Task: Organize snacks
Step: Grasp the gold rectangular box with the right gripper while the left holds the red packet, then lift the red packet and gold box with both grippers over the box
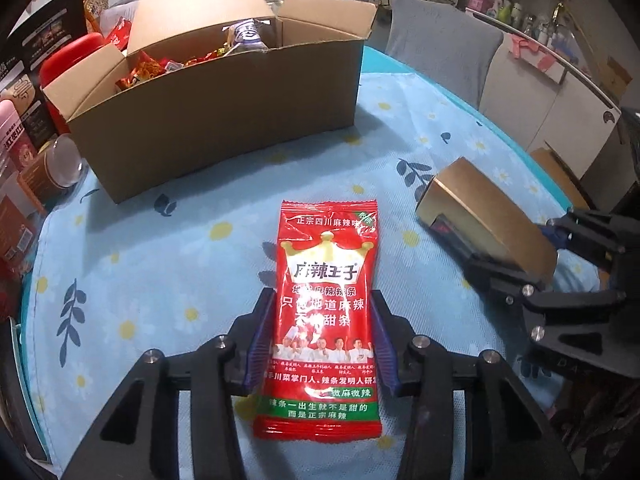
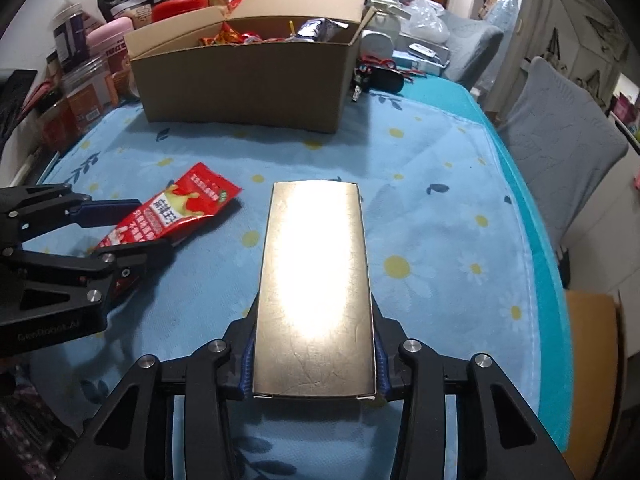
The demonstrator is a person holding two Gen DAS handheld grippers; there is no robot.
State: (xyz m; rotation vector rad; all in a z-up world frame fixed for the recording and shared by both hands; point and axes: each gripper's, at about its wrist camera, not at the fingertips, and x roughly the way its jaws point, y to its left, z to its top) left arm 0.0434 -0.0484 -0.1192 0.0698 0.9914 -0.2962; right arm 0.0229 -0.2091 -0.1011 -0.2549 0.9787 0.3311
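gripping red snack packet (image 1: 326, 300) in left claw (image 1: 324, 300), gold box (image 2: 316, 288) in right claw (image 2: 316, 320); box label glare-hidden

Indoor light from overhead, moderate level. Strong glare washes out the top of the gold box (image 2: 316, 284) in the right wrist view; smaller highlights streak the red snack packet (image 1: 322, 316). Soft shadows beneath items. Fisheye bending and dark vignetting at edges. Background slightly soft.
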